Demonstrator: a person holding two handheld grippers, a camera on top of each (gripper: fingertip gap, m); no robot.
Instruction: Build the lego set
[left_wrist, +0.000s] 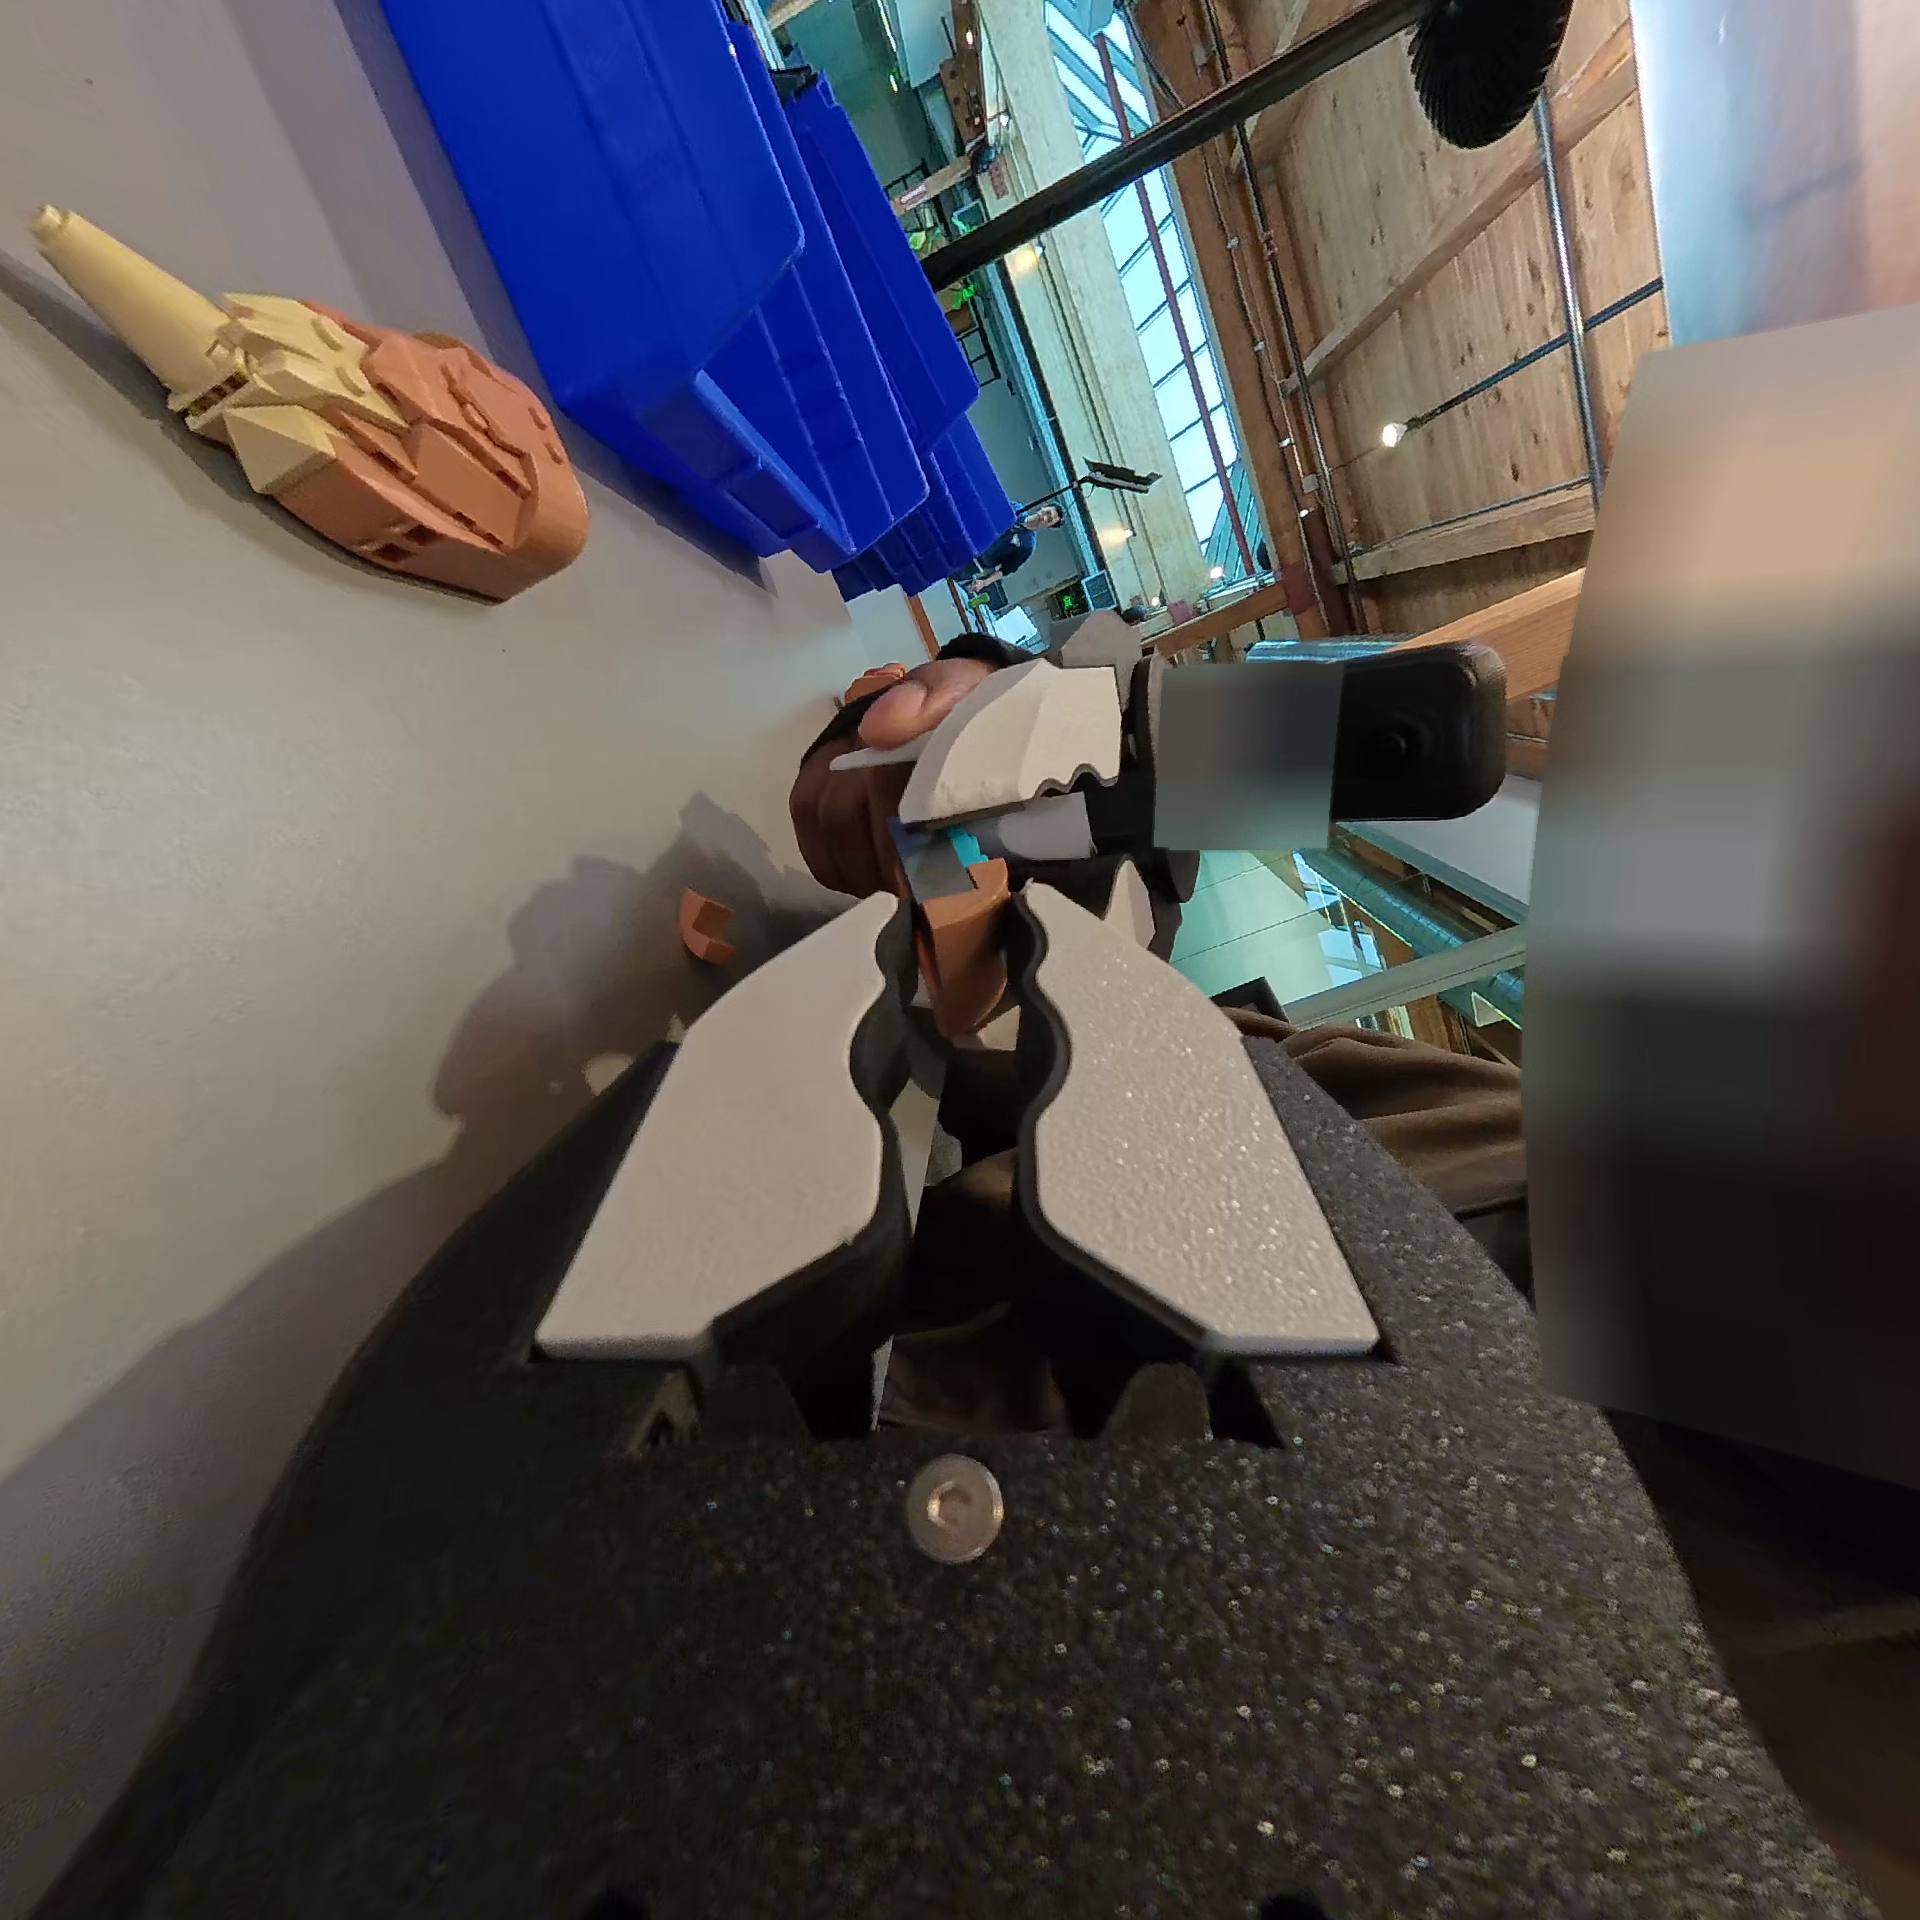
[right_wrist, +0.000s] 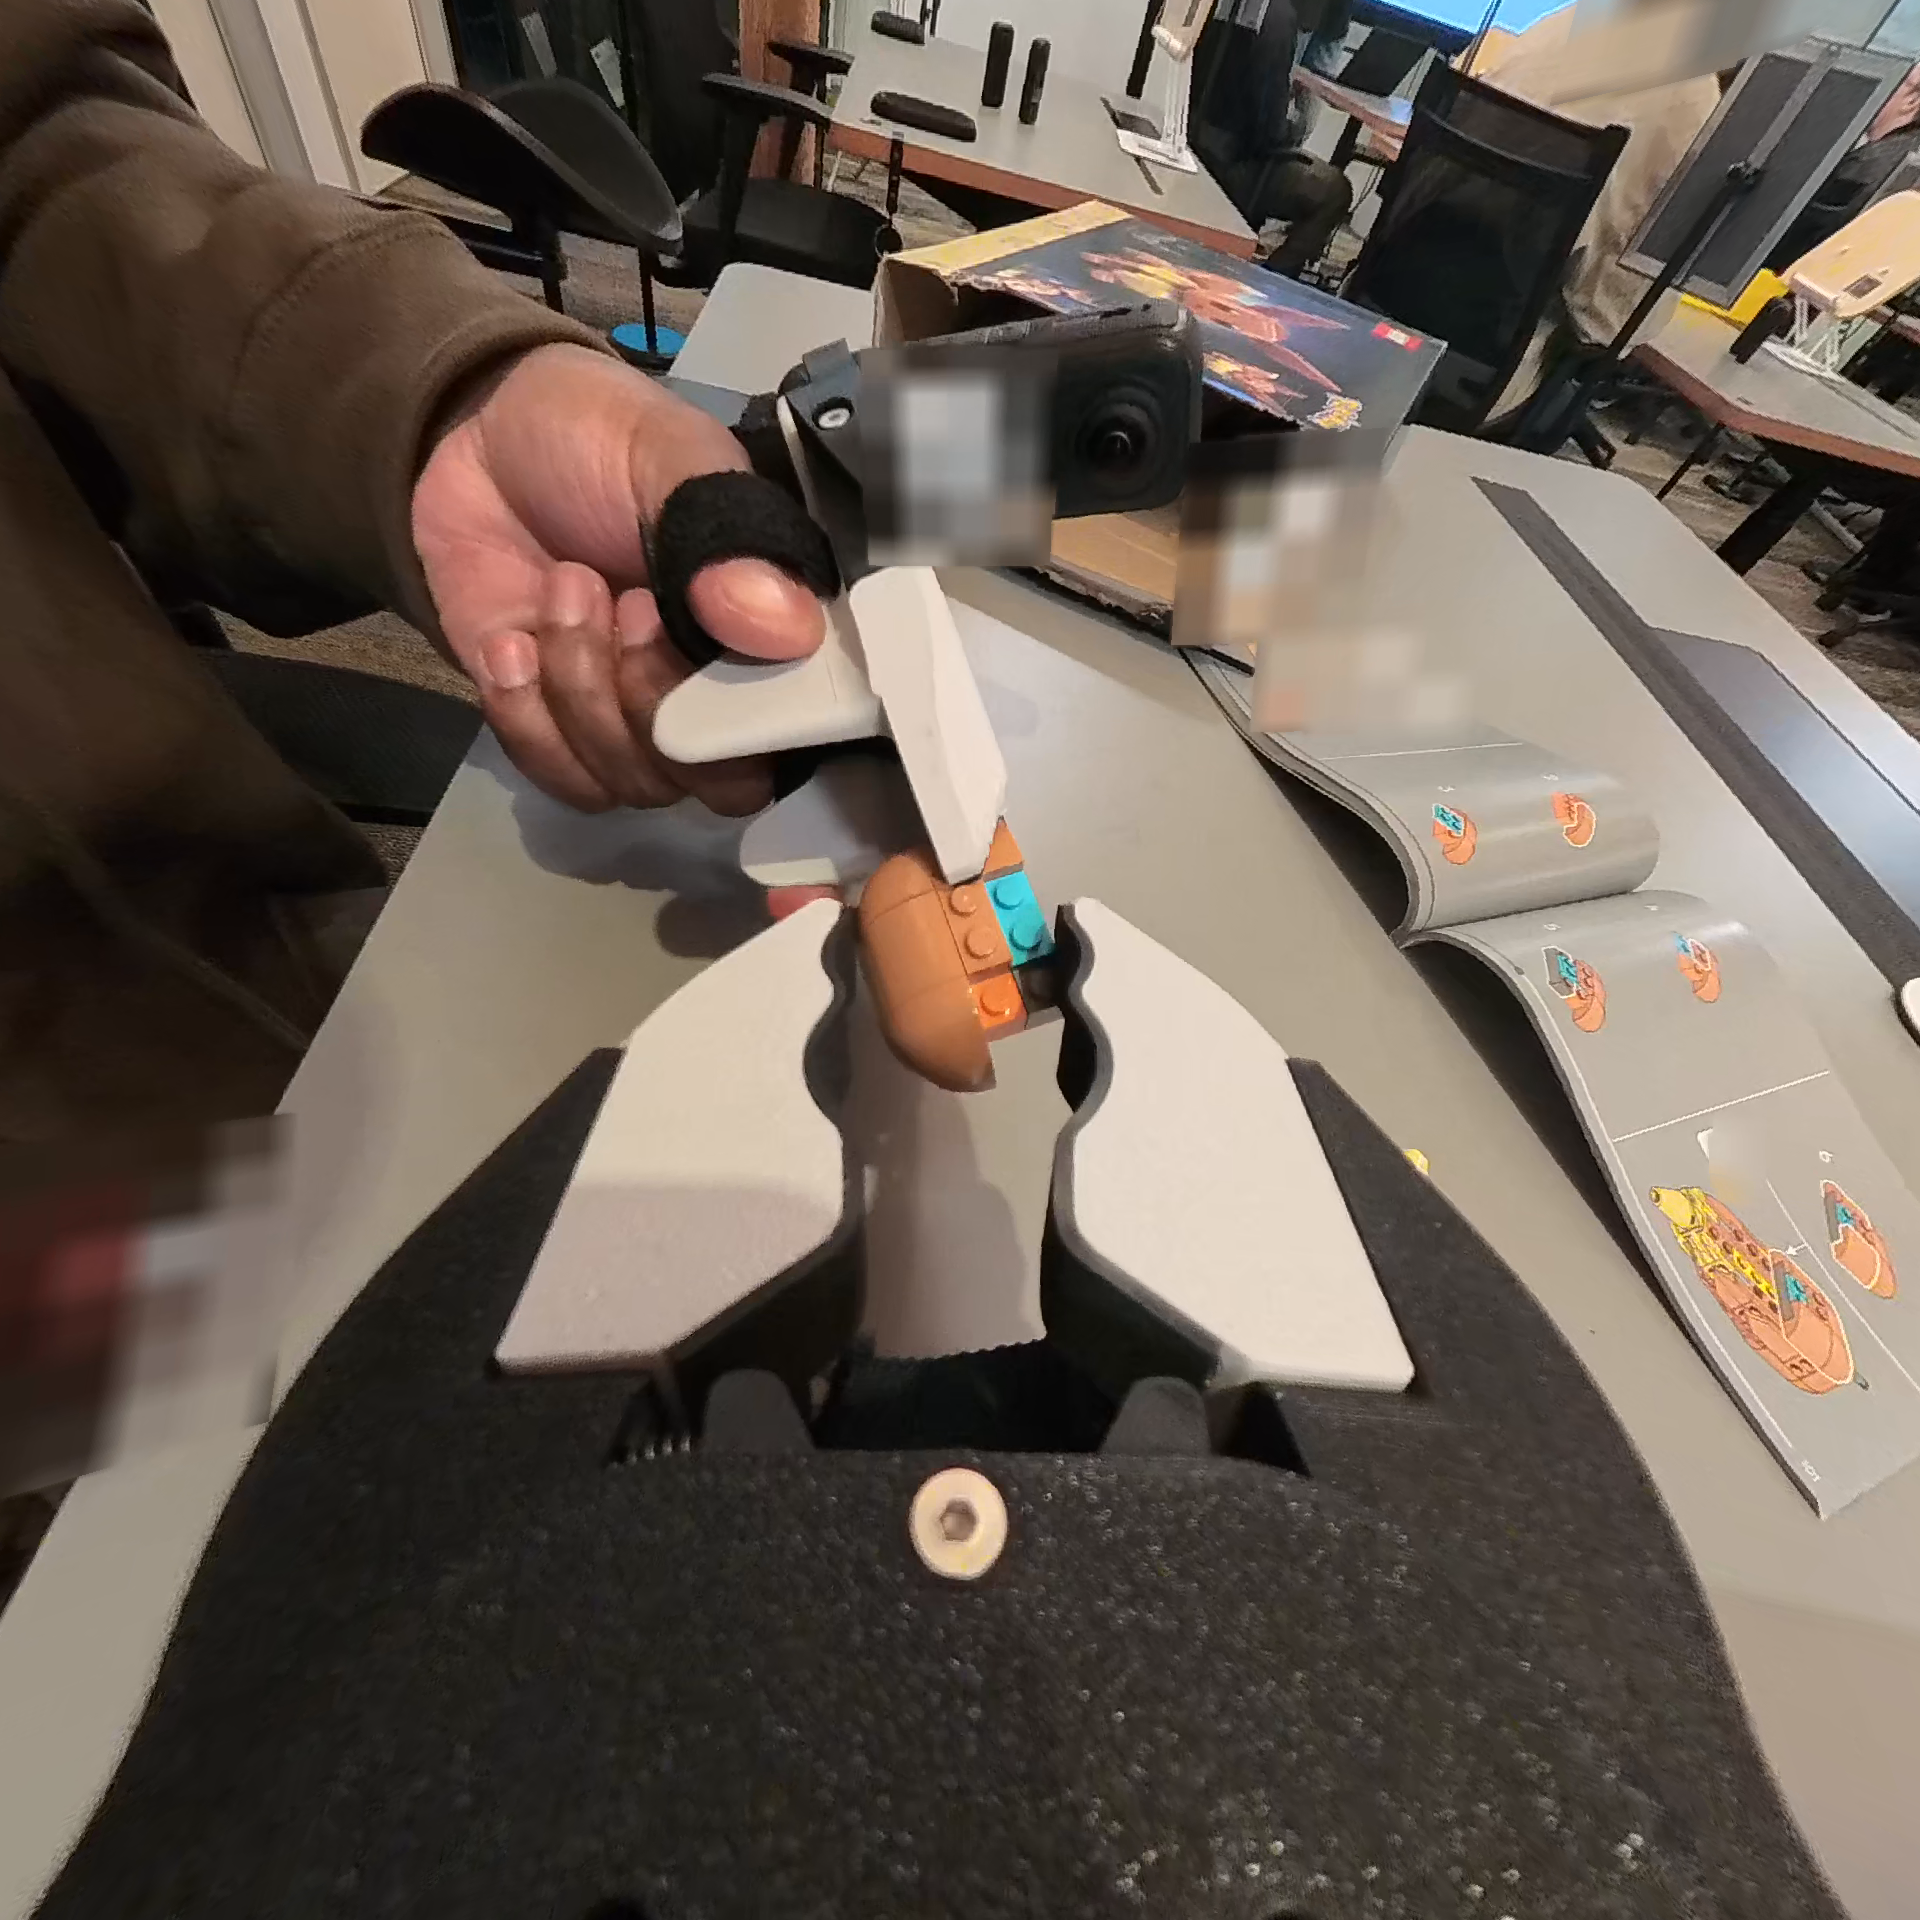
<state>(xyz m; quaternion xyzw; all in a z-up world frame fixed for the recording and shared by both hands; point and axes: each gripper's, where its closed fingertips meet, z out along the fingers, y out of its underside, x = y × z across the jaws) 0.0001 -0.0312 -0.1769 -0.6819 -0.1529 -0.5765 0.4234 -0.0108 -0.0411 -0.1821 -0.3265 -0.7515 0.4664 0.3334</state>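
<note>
A small brown rounded Lego sub-assembly (right_wrist: 925, 997) with teal and orange plates is held in the air between both grippers. My right gripper (right_wrist: 956, 925) is shut on its sides, with the studs facing the camera. My left gripper (right_wrist: 951, 862) comes in from above and is shut on its upper end. In the left wrist view, the left gripper (left_wrist: 958, 914) clamps the brown piece (left_wrist: 961, 966), and the right gripper (left_wrist: 920, 826) grips its far, teal end. A larger tan and brown model (left_wrist: 384, 426) lies on the grey table (left_wrist: 260, 883).
A loose brown piece (left_wrist: 707, 925) lies on the table near the grippers. Blue bins (left_wrist: 675, 260) stand behind the model. An open instruction booklet (right_wrist: 1558, 987) lies on the right, with the torn Lego box (right_wrist: 1195, 301) behind it. A hand (right_wrist: 561, 582) holds the left gripper. My left and right fingertips are right by each other.
</note>
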